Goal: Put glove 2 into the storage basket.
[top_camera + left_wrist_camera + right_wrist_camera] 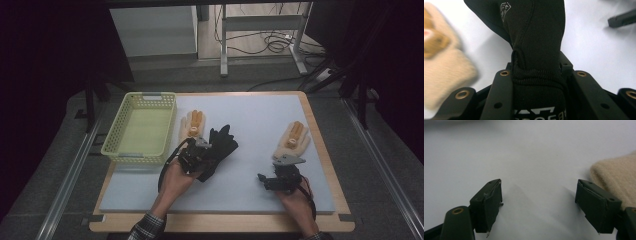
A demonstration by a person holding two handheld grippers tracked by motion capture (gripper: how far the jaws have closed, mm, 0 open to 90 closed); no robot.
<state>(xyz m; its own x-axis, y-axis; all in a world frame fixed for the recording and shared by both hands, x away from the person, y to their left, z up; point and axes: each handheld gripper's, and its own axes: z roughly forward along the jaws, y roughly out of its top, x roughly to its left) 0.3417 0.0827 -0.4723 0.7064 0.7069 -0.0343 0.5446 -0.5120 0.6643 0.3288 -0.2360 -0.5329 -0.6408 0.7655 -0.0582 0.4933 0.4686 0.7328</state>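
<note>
A black glove (pixel 225 142) lies partly lifted on the white mat, left of centre. My left gripper (pixel 206 159) is shut on its cuff. In the left gripper view the ribbed cuff of the black glove (pixel 536 37) is pinched between the jaws of the left gripper (pixel 536 71), fingers pointing away. One beige glove with orange fingers (pixel 194 125) rests just beyond it, beside the basket, and is blurred in the left gripper view (pixel 444 62). A second beige glove (pixel 294 137) lies at the right. My right gripper (pixel 264 181) is open near it, its jaws (pixel 539 202) holding nothing above the mat.
A yellow-green plastic basket (pixel 120 127) stands at the mat's left side with nothing in it. The white mat (pixel 250 110) sits on a wooden board (pixel 320 145). The beige glove's cuff (pixel 616 175) lies just beside the right jaw. Table legs and cables lie beyond the far edge.
</note>
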